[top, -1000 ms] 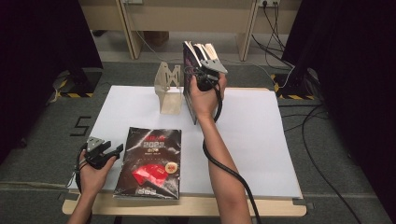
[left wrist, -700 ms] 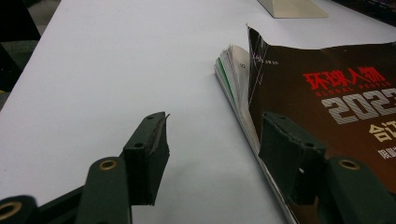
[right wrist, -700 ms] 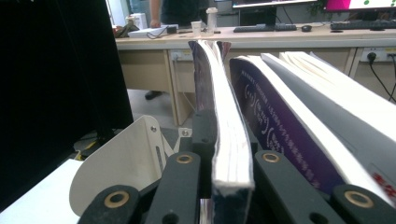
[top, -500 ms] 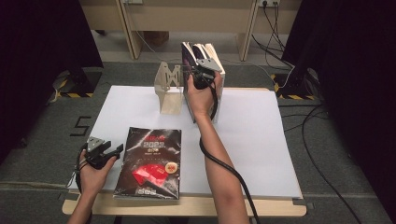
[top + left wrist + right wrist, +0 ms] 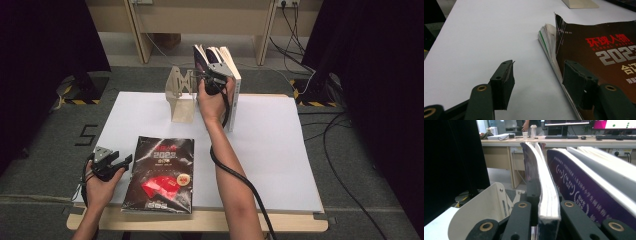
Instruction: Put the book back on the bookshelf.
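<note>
White tabletop (image 5: 280, 150), dark magazine (image 5: 161, 172) lettered "2023", perhaps "GLOBAL".

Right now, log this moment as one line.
right gripper: shut on upright book | beside bookend | left gripper: open by magazine

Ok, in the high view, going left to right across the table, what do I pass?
Left gripper, jaws open beside the magazine → magazine lying flat → cream bookend → right gripper, jaws shut on a thin book → upright books standing at its right.
</note>
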### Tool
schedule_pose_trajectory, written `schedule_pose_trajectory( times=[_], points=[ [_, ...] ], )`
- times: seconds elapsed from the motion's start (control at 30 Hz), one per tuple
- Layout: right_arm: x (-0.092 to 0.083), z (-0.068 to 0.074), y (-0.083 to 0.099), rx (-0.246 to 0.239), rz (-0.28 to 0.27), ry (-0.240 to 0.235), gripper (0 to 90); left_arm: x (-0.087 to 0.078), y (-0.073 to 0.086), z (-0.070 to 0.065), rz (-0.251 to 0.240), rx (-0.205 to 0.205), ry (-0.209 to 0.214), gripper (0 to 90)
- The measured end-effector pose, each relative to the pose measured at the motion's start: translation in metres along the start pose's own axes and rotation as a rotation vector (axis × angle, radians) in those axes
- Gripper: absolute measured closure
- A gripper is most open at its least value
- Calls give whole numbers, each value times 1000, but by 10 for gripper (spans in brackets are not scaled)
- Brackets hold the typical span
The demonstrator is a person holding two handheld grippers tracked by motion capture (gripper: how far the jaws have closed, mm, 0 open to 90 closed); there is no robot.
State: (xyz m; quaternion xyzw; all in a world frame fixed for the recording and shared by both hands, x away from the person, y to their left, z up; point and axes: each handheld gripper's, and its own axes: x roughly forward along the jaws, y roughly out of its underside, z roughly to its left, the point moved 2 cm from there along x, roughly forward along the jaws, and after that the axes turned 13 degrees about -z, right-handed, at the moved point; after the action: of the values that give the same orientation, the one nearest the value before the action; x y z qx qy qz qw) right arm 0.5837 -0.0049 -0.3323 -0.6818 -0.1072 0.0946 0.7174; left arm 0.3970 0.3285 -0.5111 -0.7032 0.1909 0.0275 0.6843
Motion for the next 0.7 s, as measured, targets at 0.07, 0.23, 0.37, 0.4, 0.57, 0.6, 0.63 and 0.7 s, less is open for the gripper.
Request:
schedule_pose_trajectory(
  times=[0.07, 0.23, 0.37, 0.4, 0.57, 0.6, 0.63, 0.7],
  points=[
    [2, 0, 4, -4, 11, 1, 845, 0, 0, 0, -3, 0, 1, 409],
    [1, 3, 8, -40, 17, 2, 843, 0, 0, -1, 0, 3, 1, 410],
    [-2, 2, 8, -41, 36, 6, 835, 0, 0, -2, -2, 12, 2, 411],
    [-3, 2, 8, -42, 41, 6, 832, 0, 0, -2, 3, 16, 2, 411],
    [-10, 3, 4, -50, 38, 9, 808, 0, 0, -2, 4, 21, 3, 413],
    [-13, 4, 3, -48, 34, 11, 802, 0, 0, -2, 4, 21, 3, 412],
    [-14, 4, 3, -50, 31, 10, 798, 0, 0, -2, 5, 20, 4, 413],
    [-19, 4, 1, -61, 25, 15, 795, 0, 0, -2, 3, 15, 4, 412]
  ],
)
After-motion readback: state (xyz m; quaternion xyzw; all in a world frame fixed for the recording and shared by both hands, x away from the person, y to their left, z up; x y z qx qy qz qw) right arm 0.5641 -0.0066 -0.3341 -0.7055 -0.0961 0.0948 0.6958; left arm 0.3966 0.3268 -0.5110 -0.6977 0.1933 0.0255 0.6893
